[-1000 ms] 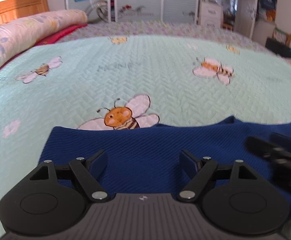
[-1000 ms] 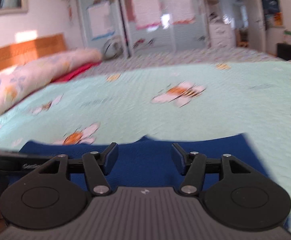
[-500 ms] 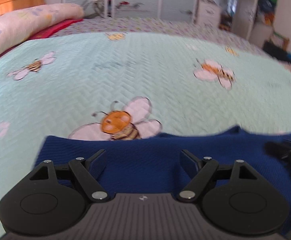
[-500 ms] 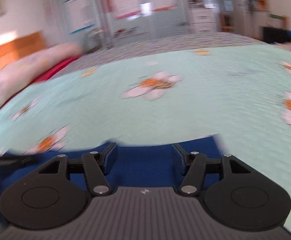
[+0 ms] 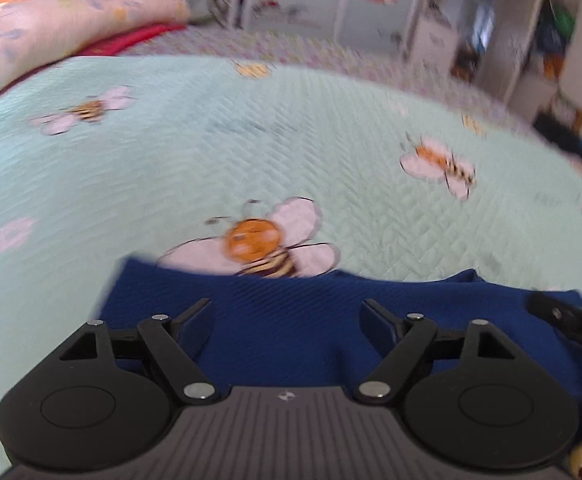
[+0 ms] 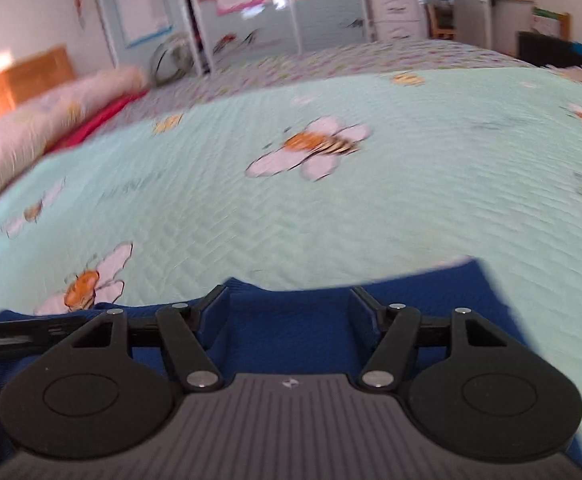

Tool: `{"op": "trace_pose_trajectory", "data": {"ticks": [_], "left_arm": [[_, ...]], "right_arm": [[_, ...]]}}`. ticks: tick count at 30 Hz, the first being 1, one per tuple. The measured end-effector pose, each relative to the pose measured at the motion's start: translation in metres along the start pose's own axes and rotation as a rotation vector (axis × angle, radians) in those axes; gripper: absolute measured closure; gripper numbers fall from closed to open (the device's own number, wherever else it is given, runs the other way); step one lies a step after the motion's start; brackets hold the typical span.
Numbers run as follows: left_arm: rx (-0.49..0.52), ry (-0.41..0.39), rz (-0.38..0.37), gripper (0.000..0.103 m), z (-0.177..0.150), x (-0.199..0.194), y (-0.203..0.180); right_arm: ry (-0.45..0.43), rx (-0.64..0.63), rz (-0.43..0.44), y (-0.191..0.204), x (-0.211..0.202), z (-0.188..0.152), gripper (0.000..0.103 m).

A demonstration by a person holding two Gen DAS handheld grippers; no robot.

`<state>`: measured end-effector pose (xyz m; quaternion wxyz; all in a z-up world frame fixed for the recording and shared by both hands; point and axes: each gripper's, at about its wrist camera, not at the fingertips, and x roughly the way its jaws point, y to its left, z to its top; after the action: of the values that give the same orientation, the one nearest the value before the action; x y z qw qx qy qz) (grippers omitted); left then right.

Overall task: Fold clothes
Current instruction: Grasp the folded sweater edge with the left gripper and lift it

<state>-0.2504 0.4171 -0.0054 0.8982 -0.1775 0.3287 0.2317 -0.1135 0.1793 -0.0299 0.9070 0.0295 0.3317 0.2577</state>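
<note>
A dark blue knit garment lies flat on the pale green bee-print bedspread, close under both cameras. It also shows in the right wrist view. My left gripper is open and empty above the garment's left half. My right gripper is open and empty above its right half, near the far edge. The right gripper's tip shows at the right of the left wrist view. The left gripper's tip shows at the left of the right wrist view.
A rolled flowered quilt and a wooden headboard lie at the far left. Cabinets with posters, a white drawer unit and dark furniture stand beyond the bed.
Both grippers stay open over the garment. The views have shifted and tilted a little, and the right gripper has moved further out toward the garment's right side.
</note>
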Motion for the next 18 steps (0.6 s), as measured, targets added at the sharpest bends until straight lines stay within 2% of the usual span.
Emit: {"op": "trace_pose_trajectory", "data": {"ticks": [2,5,6,7,9,11,15,18], "left_arm": [[-0.074,-0.024,-0.001,0.02,-0.019,-0.024,0.022],[-0.182,-0.04,0.023,0.02,-0.05,-0.053,0.053],[-0.214,-0.038,0.043,0.02,-0.058,-0.061,0.061],[-0.251,-0.029,0.053,0.02,-0.067,-0.067,0.068],[-0.313,-0.02,0.059,0.02,-0.081,-0.078,0.079],[-0.313,-0.041,0.073,0.02,-0.09,-0.09,0.079],[-0.233,-0.069,0.047,0.02,-0.096,-0.101,0.061],[-0.167,-0.041,0.05,0.02,-0.102,-0.097,0.048]], "right_arm": [[-0.006,-0.005,-0.006,-0.018,-0.019,-0.012,0.037],[-0.024,-0.028,-0.122,-0.046,-0.029,-0.03,0.037],[-0.029,0.003,-0.174,-0.057,-0.033,-0.034,0.035],[-0.036,0.049,-0.192,-0.067,-0.039,-0.036,0.031],[-0.062,0.127,-0.163,-0.08,-0.053,-0.038,0.03],[-0.112,0.111,-0.169,-0.072,-0.069,-0.041,0.03],[-0.196,-0.1,-0.13,-0.025,-0.095,-0.067,0.03],[-0.167,-0.267,-0.174,-0.004,-0.092,-0.088,0.031]]}}
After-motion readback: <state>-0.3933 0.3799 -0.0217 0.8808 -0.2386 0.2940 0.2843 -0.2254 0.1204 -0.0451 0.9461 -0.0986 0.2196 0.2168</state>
